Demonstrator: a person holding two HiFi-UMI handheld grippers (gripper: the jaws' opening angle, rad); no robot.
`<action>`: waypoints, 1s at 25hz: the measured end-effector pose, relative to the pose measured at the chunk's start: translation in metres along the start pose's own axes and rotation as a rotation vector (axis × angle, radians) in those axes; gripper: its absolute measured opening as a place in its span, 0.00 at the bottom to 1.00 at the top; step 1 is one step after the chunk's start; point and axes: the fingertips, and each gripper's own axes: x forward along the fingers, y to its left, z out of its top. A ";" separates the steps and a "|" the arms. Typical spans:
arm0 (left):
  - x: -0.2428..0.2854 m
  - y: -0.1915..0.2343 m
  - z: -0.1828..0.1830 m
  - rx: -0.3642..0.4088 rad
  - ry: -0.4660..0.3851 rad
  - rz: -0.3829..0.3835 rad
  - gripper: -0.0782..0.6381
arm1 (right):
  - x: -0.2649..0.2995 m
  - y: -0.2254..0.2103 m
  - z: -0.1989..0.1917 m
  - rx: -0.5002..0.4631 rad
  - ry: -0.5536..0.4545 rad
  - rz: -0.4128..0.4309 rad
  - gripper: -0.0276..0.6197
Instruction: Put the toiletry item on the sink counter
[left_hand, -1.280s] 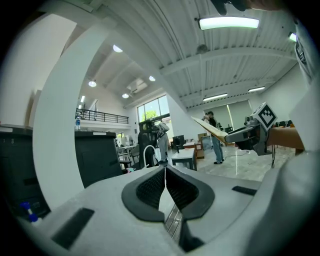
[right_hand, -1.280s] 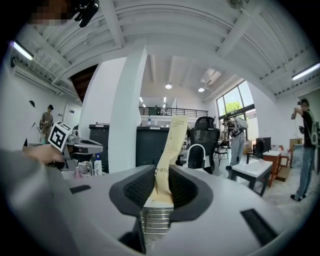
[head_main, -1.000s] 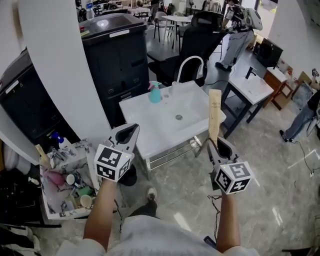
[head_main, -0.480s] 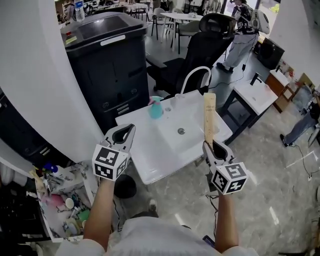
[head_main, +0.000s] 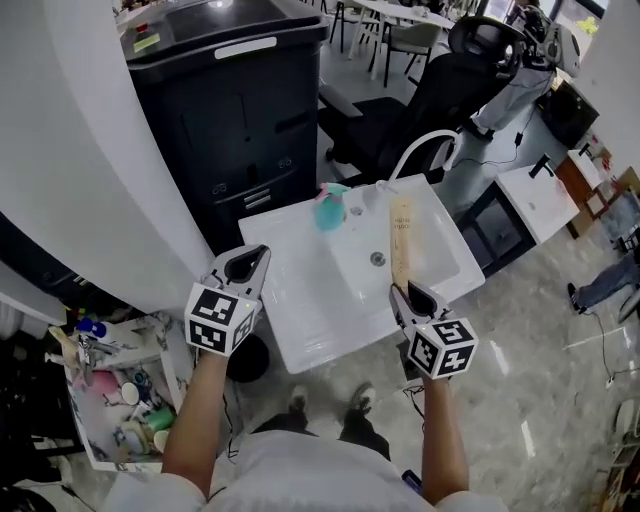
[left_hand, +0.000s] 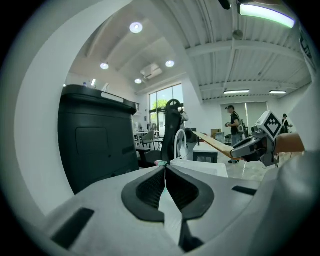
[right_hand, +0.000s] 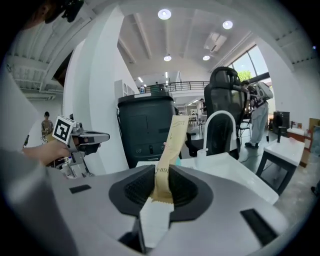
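Observation:
My right gripper (head_main: 409, 293) is shut on the crimped end of a long tan toiletry tube (head_main: 400, 238), which sticks out over the white sink counter (head_main: 300, 322). In the right gripper view the tube (right_hand: 169, 148) rises between the dark pads and leans right. My left gripper (head_main: 247, 265) hangs over the counter's left edge, its jaws closed together with nothing between them (left_hand: 164, 181). The counter holds a basin with a drain (head_main: 377, 258), a curved white faucet (head_main: 428, 150) and a teal spray bottle (head_main: 329, 206).
A tall black cabinet (head_main: 232, 110) stands behind the sink and a black office chair (head_main: 460, 75) to its right. A white crate of toiletries (head_main: 110, 407) sits on the floor at the left. A white pillar (head_main: 70, 140) is close on the left. A second sink stand (head_main: 530, 195) stands at the right.
The view has closed in on the sink. Both grippers now hang over the counter's front part, and the tube reaches over the basin. The crate has slid to the lower left.

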 end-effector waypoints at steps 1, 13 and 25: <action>0.003 0.003 -0.006 -0.009 0.012 0.011 0.13 | 0.010 0.000 -0.006 0.003 0.019 0.019 0.17; 0.010 0.008 -0.065 -0.141 0.164 0.222 0.13 | 0.112 0.010 -0.096 -0.030 0.321 0.363 0.17; 0.017 0.000 -0.098 -0.246 0.219 0.374 0.13 | 0.170 0.007 -0.172 -0.104 0.590 0.552 0.18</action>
